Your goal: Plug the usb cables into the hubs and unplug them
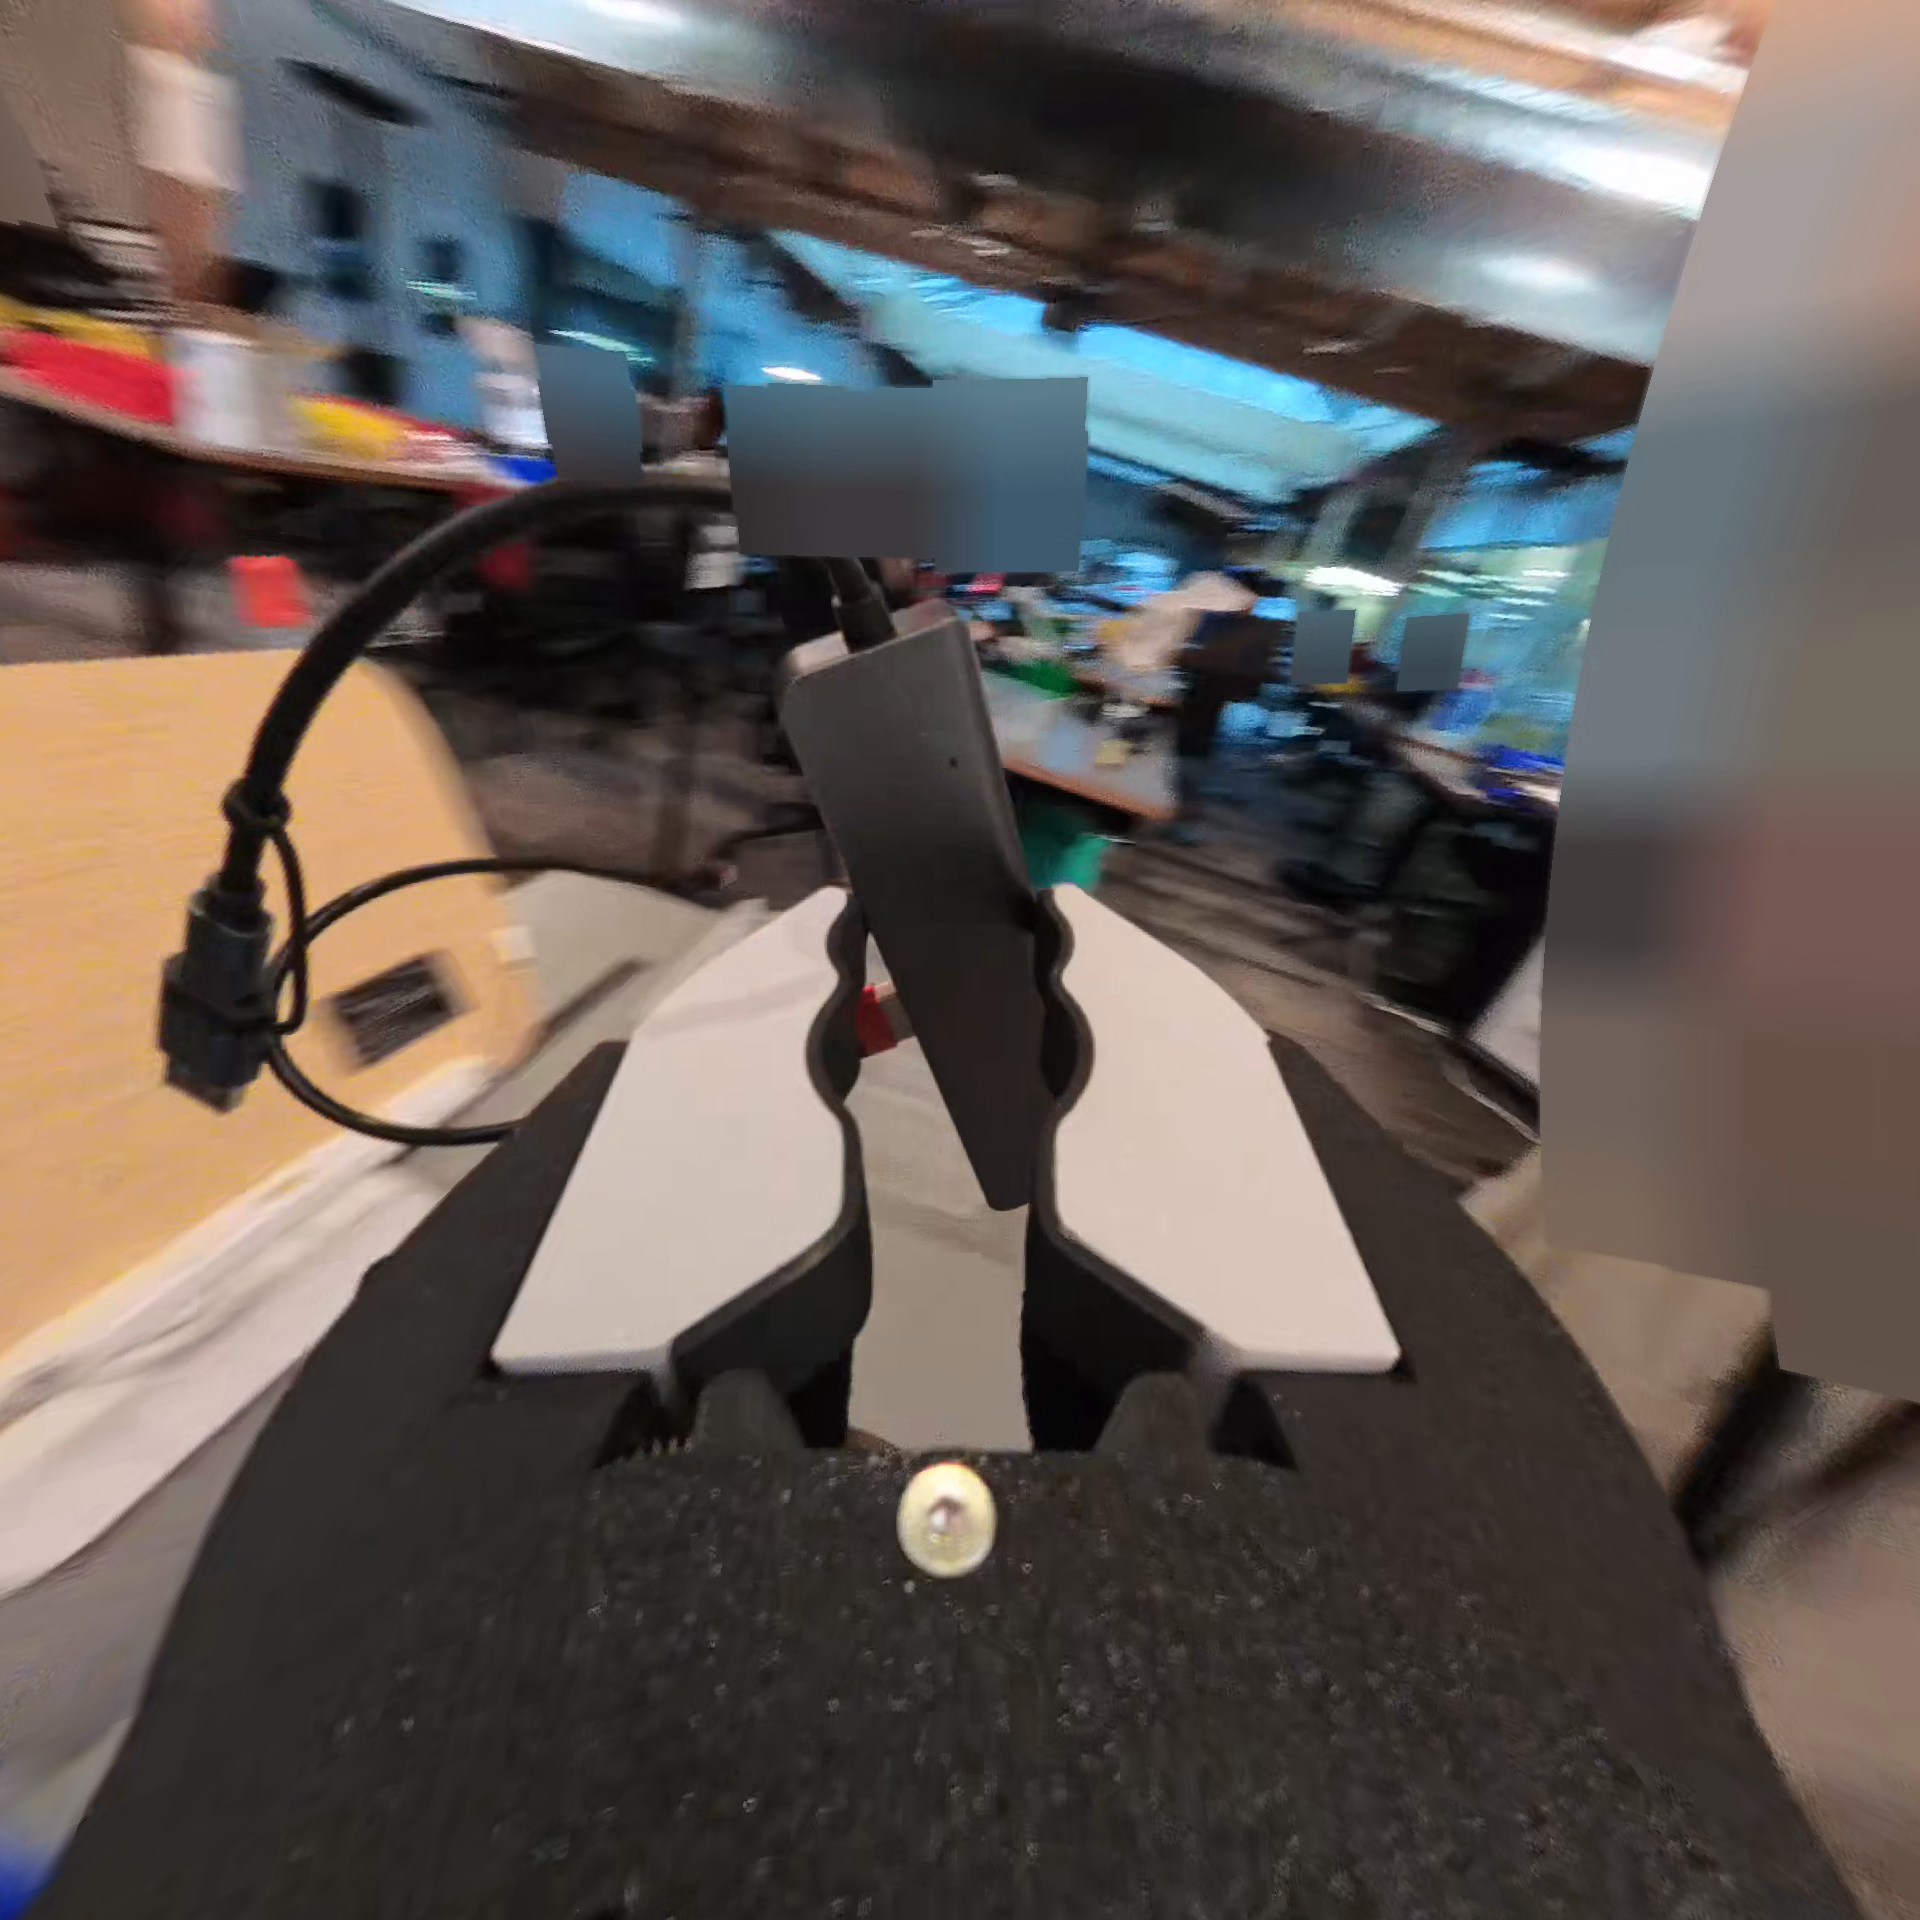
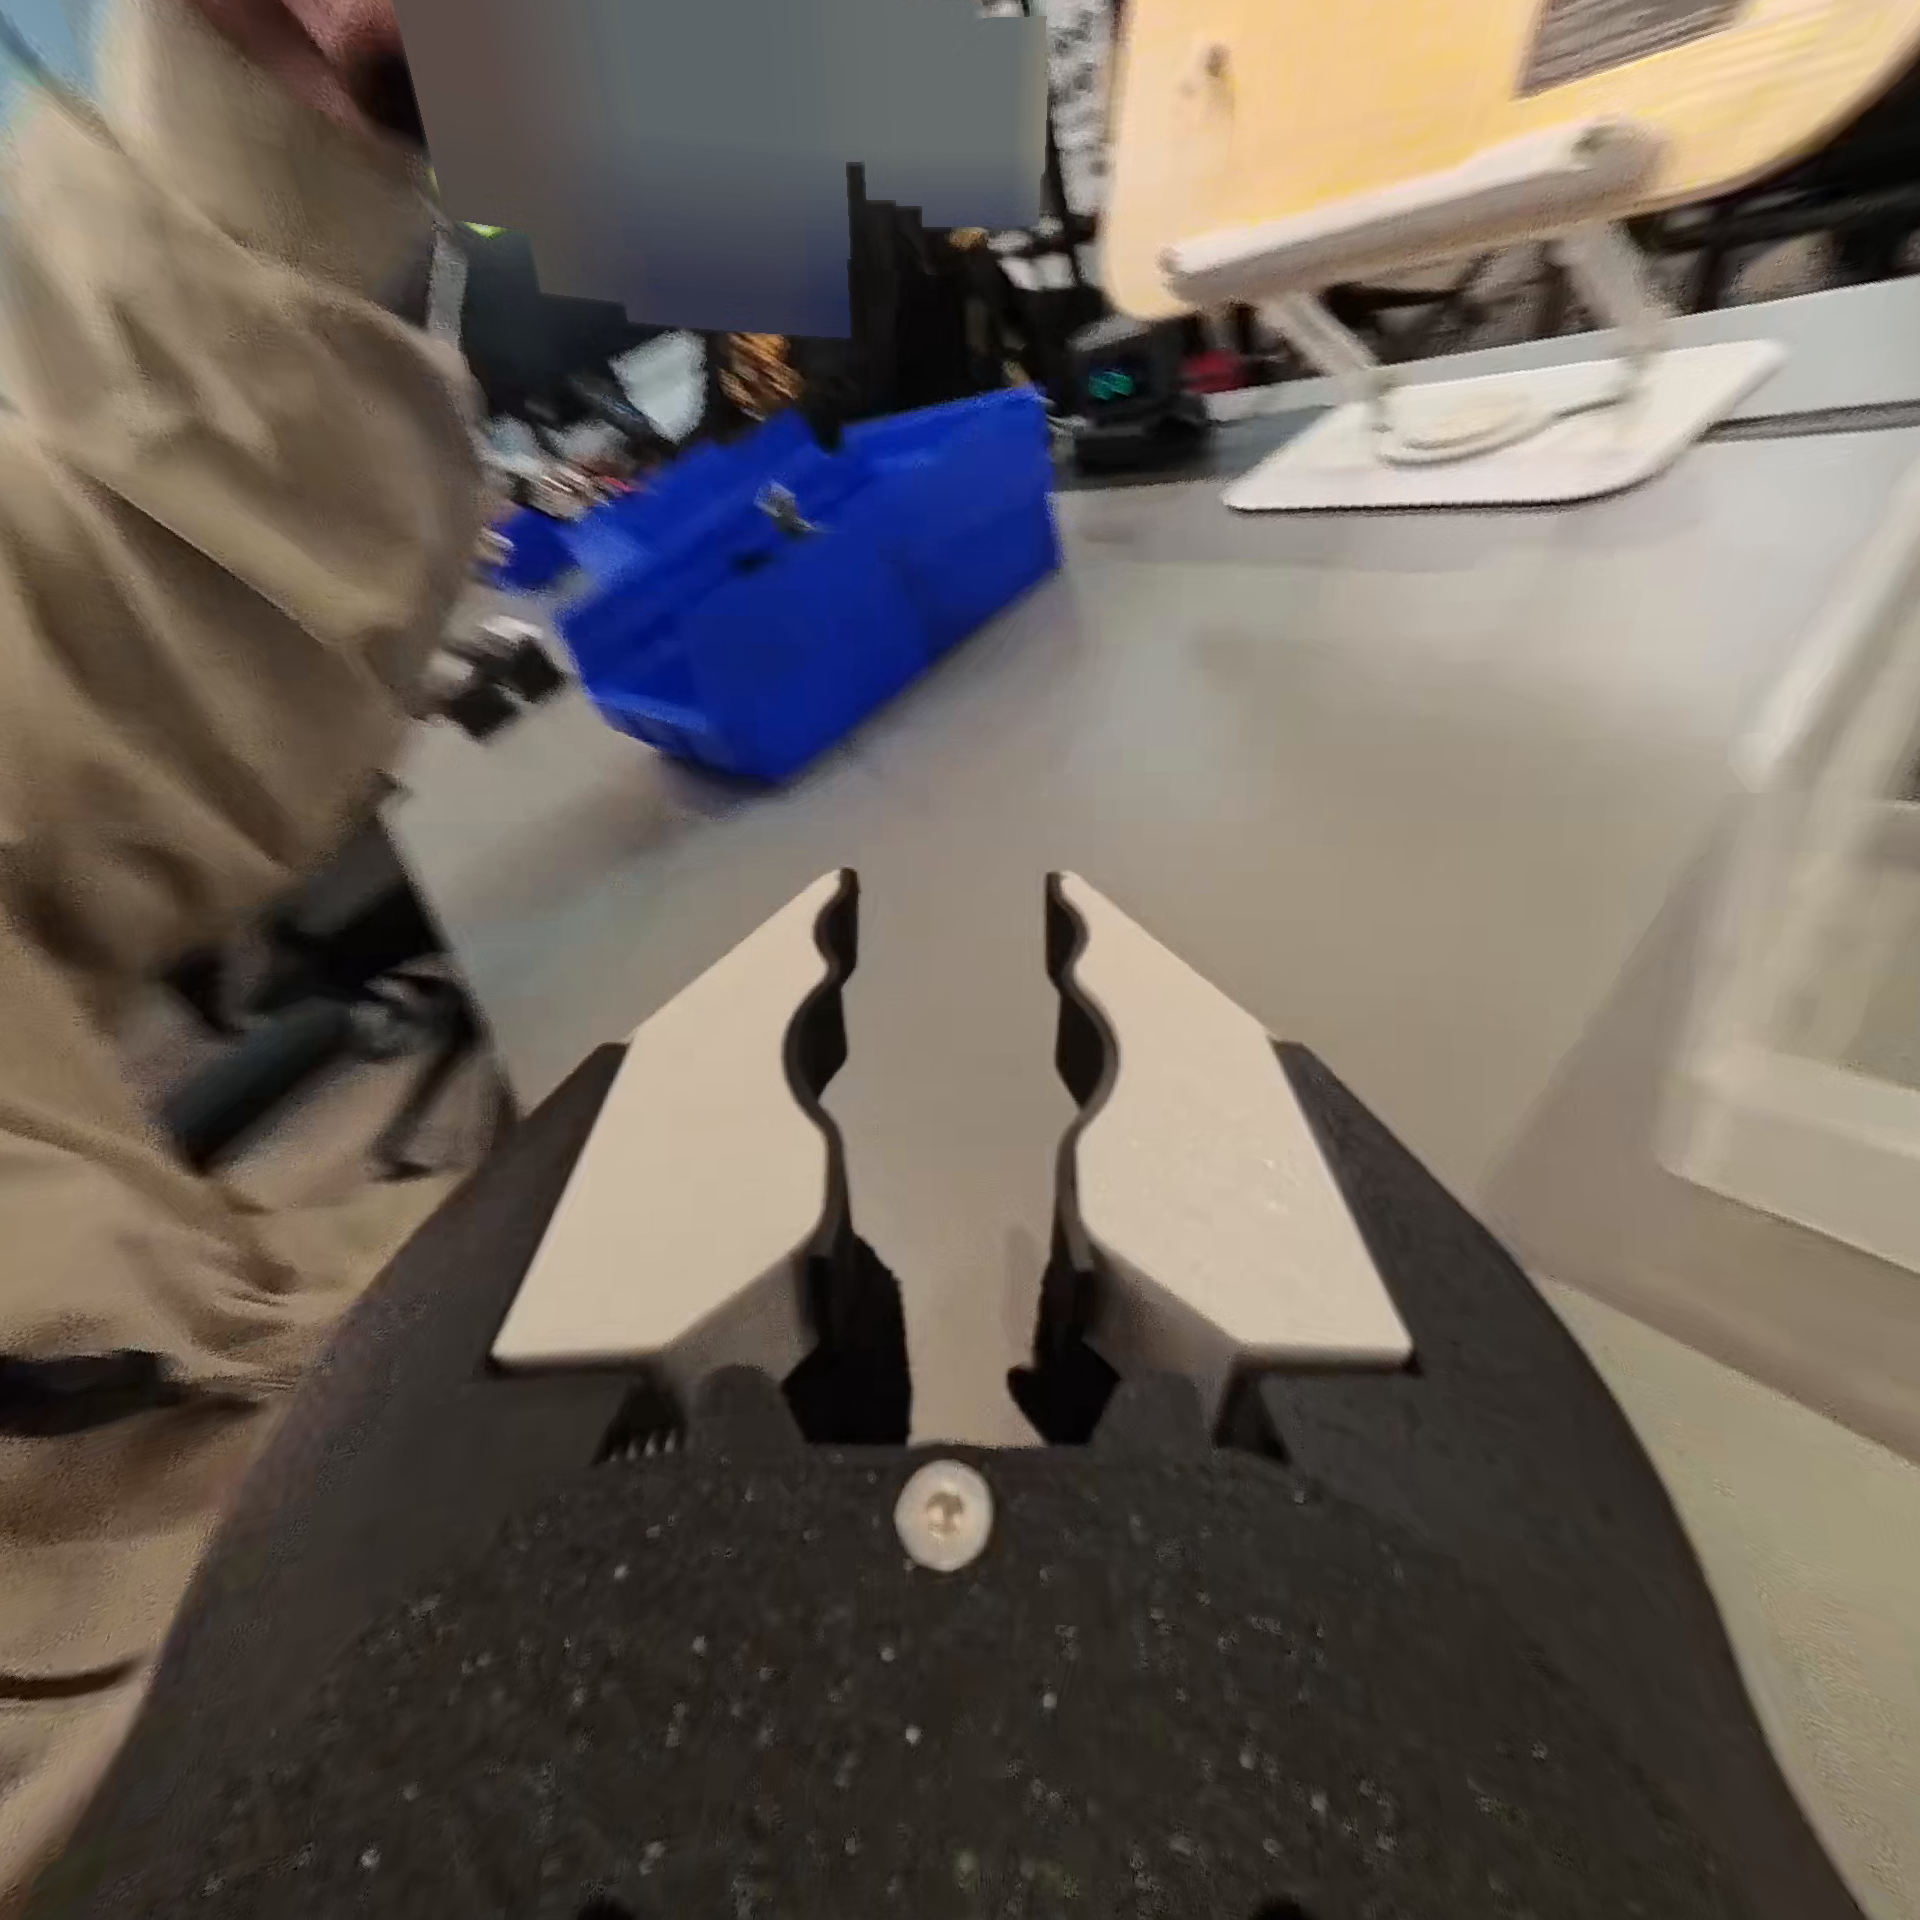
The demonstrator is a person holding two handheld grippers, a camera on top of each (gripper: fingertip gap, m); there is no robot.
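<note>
In the left wrist view my left gripper [image 1: 945, 914] is shut on a dark grey USB hub [image 1: 914, 831] and holds it lifted, tilted up and away. A red port [image 1: 881, 1020] shows on the hub's left side between the fingers. The hub's black cable [image 1: 343, 623] leaves its far end, arcs left and hangs down to a black plug [image 1: 213, 1013] with a thin tether loop. In the right wrist view my right gripper [image 2: 951, 894] is open and empty above the grey table [image 2: 1299, 748]. No cable or hub shows in that view.
A blue bin [image 2: 821, 592] stands on the table ahead of my right gripper. A monitor with a pale wooden back [image 2: 1351, 114] on a white stand [image 2: 1507, 436] is at the far right; it also shows at the left [image 1: 125, 935]. A person's beige sleeve [image 2: 177, 520] fills the left. There is about 40 cm between the tips of the two grippers.
</note>
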